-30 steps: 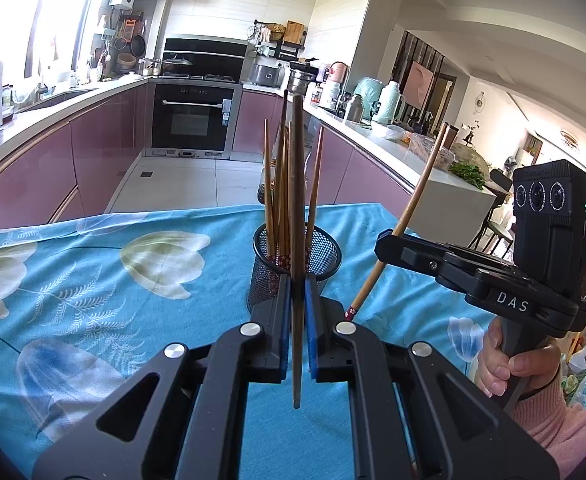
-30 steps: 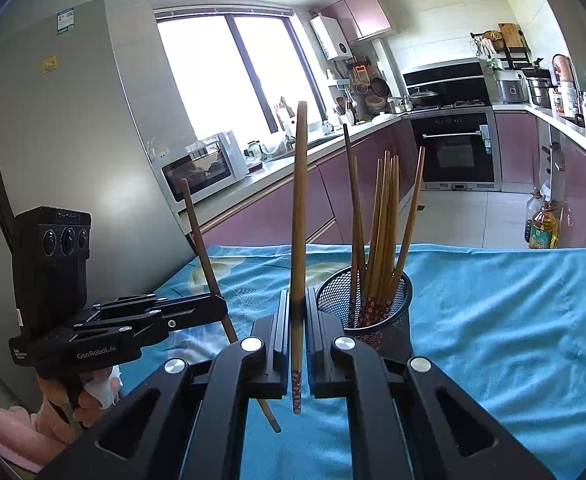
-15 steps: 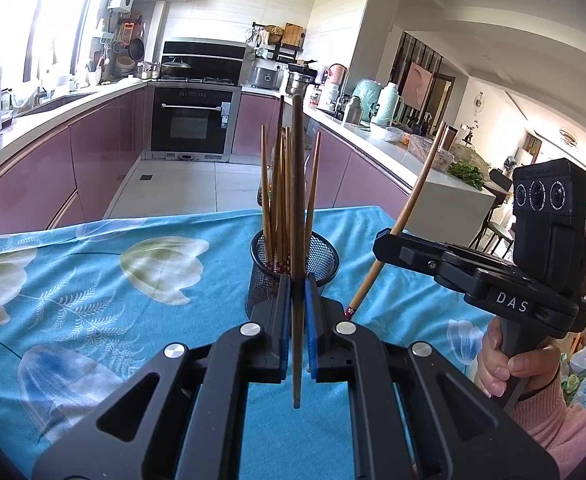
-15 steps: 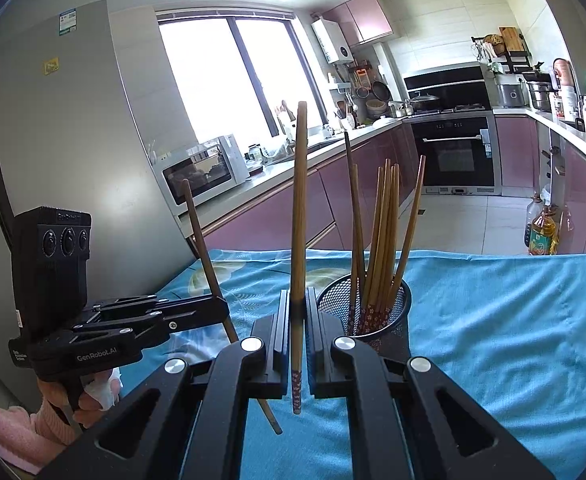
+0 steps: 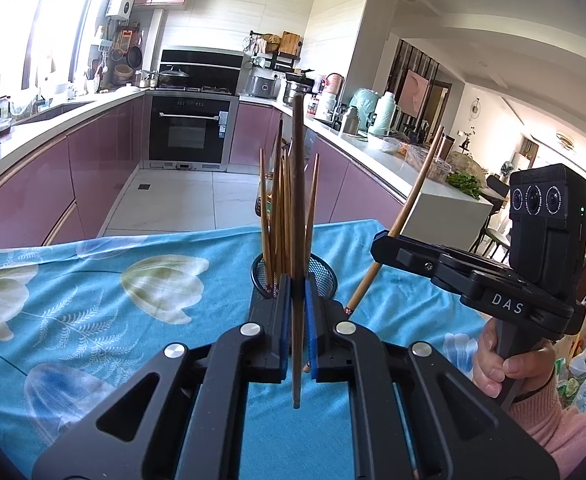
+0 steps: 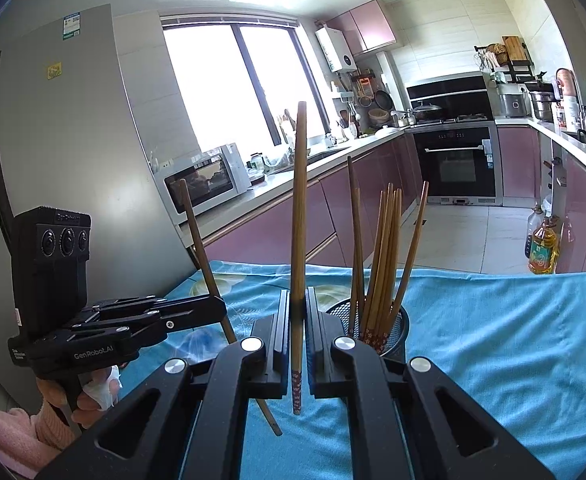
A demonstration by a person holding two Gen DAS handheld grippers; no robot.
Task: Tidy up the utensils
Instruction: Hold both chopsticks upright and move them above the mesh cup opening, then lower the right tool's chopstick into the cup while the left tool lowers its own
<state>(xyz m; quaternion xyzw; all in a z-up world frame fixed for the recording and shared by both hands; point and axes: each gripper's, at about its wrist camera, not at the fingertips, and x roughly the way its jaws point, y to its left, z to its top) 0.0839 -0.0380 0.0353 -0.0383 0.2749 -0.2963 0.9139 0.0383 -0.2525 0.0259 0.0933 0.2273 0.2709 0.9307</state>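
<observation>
Left gripper [image 5: 297, 316]: clamped on dark chopstick [image 5: 298, 200], upright | right gripper [image 6: 298, 320]: clamped on light chopstick [image 6: 299, 220], upright | mesh holder [image 6: 397, 326]: on blue tablecloth [image 6: 493, 340], chopsticks inside, just past both grippers | change: nothing moved since a second ago

"DAS" showing in white on right gripper [image 5: 381, 246] body; "GenRobot.AI" showing in white on left gripper [image 6: 217, 308] body. Fridge [image 6: 73, 140] stickers staying unreadable.

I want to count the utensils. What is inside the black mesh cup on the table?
Several wooden chopsticks stand inside the mesh cup. Their lower tips and the cup's bottom are hidden by the right gripper.
</observation>
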